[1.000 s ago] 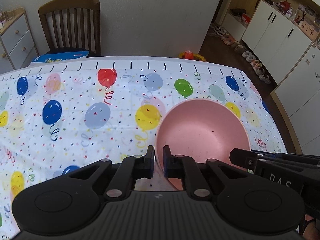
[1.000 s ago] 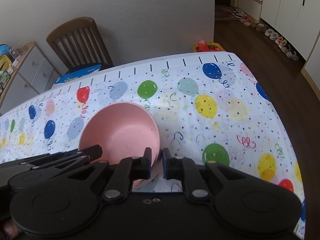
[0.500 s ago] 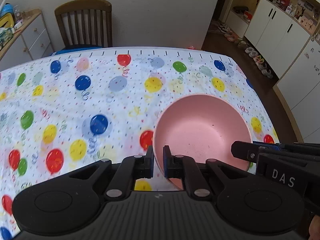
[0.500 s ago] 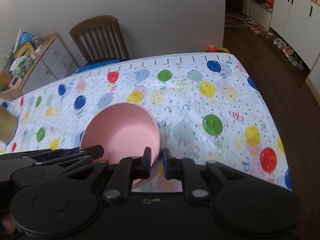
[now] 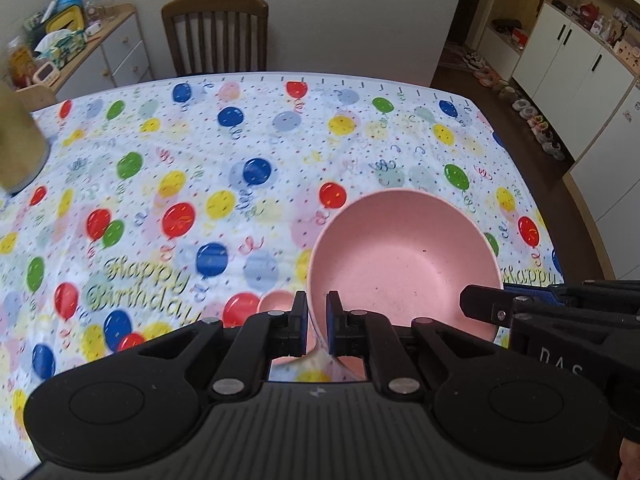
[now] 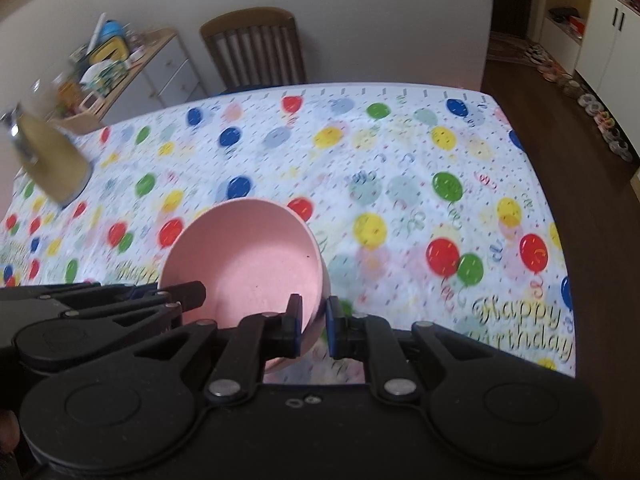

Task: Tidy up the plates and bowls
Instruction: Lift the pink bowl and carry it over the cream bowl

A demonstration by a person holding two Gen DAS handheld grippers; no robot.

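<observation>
We hold the pink bowl [image 5: 404, 264] above the desk [image 5: 240, 152], left tool [image 5: 317, 326] and right tool [image 6: 311, 326] each clamped on its rim.

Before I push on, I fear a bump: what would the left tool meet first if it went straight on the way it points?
The left tool already grips the pink bowl; straight ahead, likely only the balloon tablecloth, though depth is unclear.

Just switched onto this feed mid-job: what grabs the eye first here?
The pink bowl dominates, held over the balloon tablecloth, its rim pinched on opposite sides by the left gripper and right gripper. A tan container stands at the table's far left, and a wooden chair sits behind.
</observation>
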